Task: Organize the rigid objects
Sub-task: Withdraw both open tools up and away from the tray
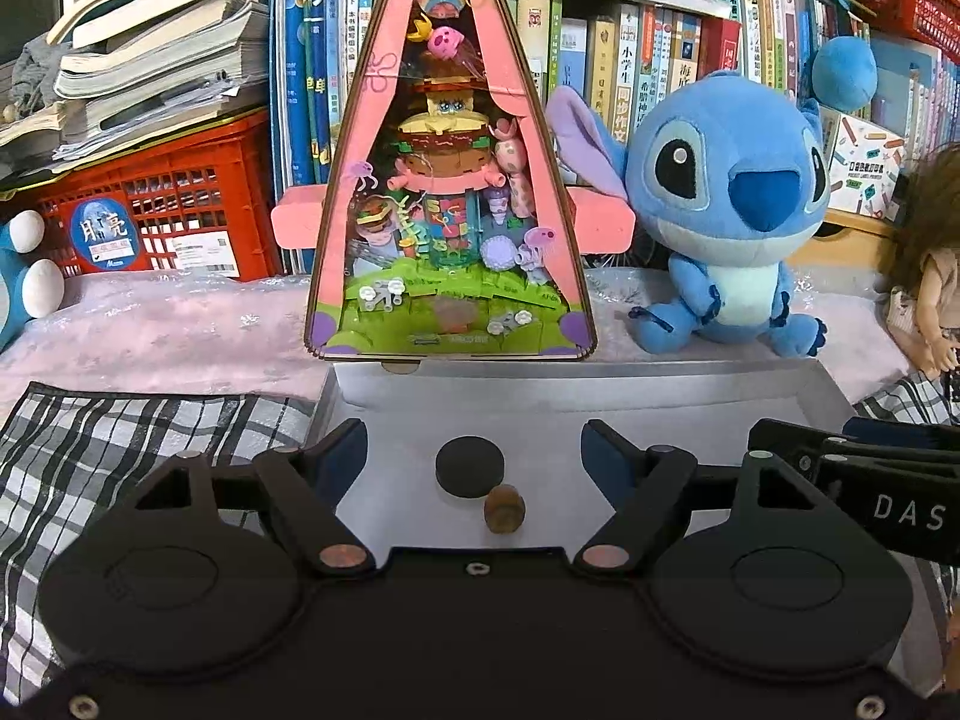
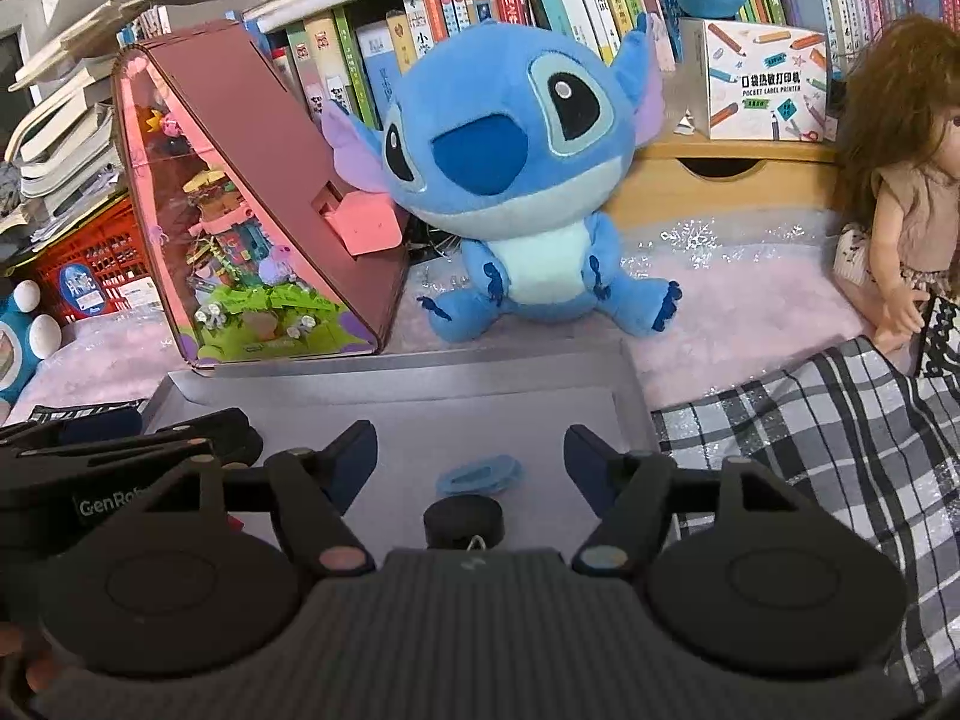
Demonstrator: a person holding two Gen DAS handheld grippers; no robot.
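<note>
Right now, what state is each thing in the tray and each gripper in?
Left gripper: open, nothing between its fingers.
Right gripper: open, holding nothing.
Black disc: lying flat in the grey tray.
Wooden knob: on its side beside the disc.
Blue piece: flat in the tray.
Black cylinder: upright.

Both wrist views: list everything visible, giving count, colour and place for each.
tray: one, grey, front centre.
black disc: one, in the tray.
cork stopper: one, brown, beside the disc.
blue piece: one, flat, in the tray.
black knob: one, near the blue piece.
pink diorama: one, upright behind the tray.
blue plush: one, seated right of the diorama.
doll: one, brown hair, far right.
red crate: one, back left.
books: many, mixed colours, back shelf.
checked cloth: black and white, either side of the tray.
left gripper: black, open, over the tray.
right gripper: black, open, over the tray.
</note>
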